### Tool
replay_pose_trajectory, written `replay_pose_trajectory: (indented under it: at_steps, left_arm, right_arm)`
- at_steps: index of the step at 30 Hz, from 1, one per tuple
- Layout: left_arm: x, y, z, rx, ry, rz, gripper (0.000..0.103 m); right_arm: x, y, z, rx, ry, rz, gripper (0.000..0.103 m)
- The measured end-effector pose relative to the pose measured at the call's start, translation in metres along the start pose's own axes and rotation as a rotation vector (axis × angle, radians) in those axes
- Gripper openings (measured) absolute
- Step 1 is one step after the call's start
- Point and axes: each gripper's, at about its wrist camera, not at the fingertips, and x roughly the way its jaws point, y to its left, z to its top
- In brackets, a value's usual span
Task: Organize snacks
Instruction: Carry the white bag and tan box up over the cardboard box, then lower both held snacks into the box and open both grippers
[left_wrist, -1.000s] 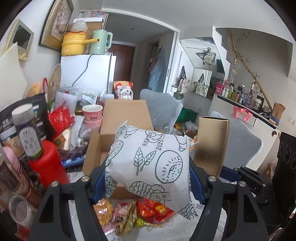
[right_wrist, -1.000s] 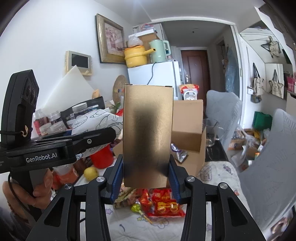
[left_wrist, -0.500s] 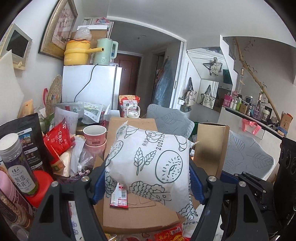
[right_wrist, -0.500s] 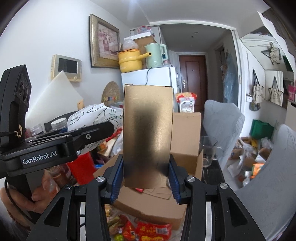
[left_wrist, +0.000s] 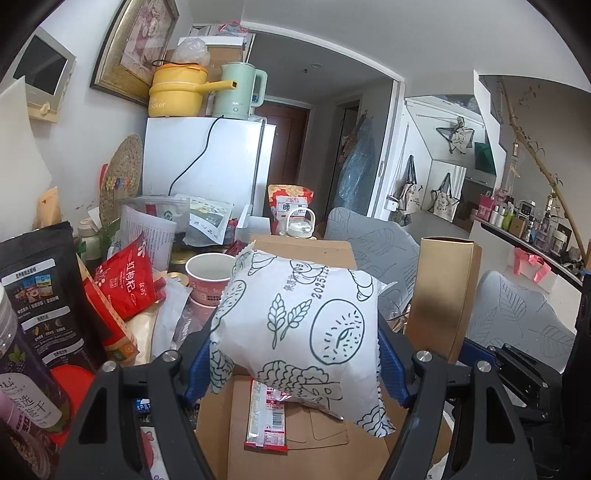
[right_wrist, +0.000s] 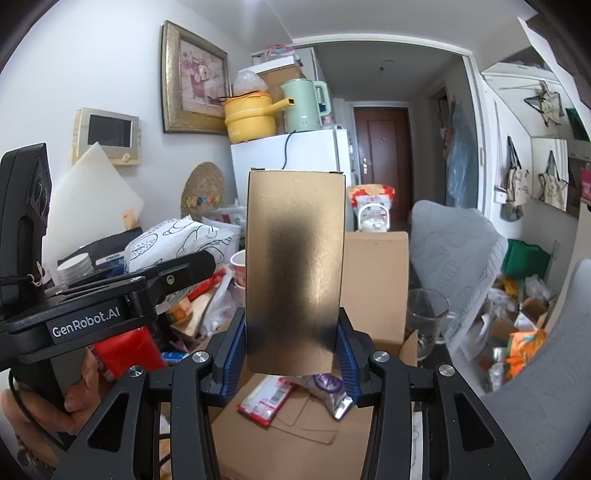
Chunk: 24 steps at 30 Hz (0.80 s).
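Left wrist view: your left tongs (left_wrist: 293, 363) squeeze the white snack bag (left_wrist: 303, 328).
Right tongs (right_wrist: 290, 352): squeezing the upright gold box (right_wrist: 295, 273).
Cardboard box (left_wrist: 295, 439): open, right below both.

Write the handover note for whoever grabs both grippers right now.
Left gripper: shut on the white printed snack bag, held above the open cardboard box.
Right gripper: shut on the upright gold box, also over the cardboard box.
Done: a red-and-white packet and a purple-and-silver packet already lie inside.
Left: lower and release both held items into the box. Whether the cluttered snacks at the left, such as the red pouch, also belong in it is unclear.
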Motion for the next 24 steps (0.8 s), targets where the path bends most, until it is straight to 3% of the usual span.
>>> replay_pose_trajectory:
  at_steps: [13, 24]
  left_arm:
    - [0.059, 0.005, -0.019, 0.049, 0.123, 0.1, 0.074]
    - [0.098, 0.008, -0.039, 0.048, 0.254, 0.118, 0.074]
  right_arm:
    - [0.056, -0.008, -0.009, -0.012, 0.121, -0.03, 0.044]
    - [0.088, -0.018, -0.027, 0.0, 0.24, -0.069, 0.044]
